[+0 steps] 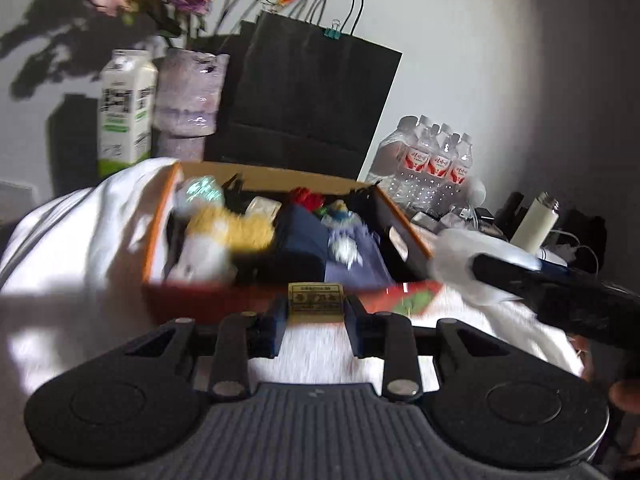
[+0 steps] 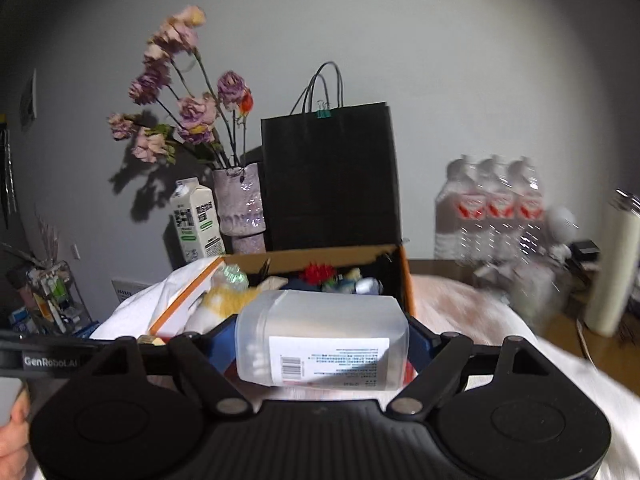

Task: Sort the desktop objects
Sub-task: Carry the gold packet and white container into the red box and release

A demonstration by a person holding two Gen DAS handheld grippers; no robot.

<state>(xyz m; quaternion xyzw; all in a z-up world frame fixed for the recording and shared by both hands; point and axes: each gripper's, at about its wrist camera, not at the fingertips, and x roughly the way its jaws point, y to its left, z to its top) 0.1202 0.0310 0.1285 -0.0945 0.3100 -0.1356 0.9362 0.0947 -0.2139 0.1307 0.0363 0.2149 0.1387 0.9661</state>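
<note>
An open orange cardboard box [image 1: 160, 216] sits on a white cloth and holds a yellow and white plush toy [image 1: 224, 236], a dark blue item [image 1: 304, 236], red pieces and other small things. My left gripper [image 1: 315, 304] is shut on a small yellow labelled packet [image 1: 316, 297] just in front of the box's near wall. My right gripper [image 2: 320, 340] is shut on a translucent plastic container [image 2: 320, 336] with a white barcode label, held in front of the box [image 2: 404, 276]. The right gripper also shows at the right in the left wrist view [image 1: 452, 264].
Behind the box stand a black paper bag [image 1: 304, 92], a vase of dried flowers [image 1: 188, 92], and a milk carton [image 1: 124, 108]. A pack of water bottles [image 1: 432, 156], a white bottle [image 1: 534, 220] and cables lie to the right. A shelf of clutter [image 2: 48, 300] is far left.
</note>
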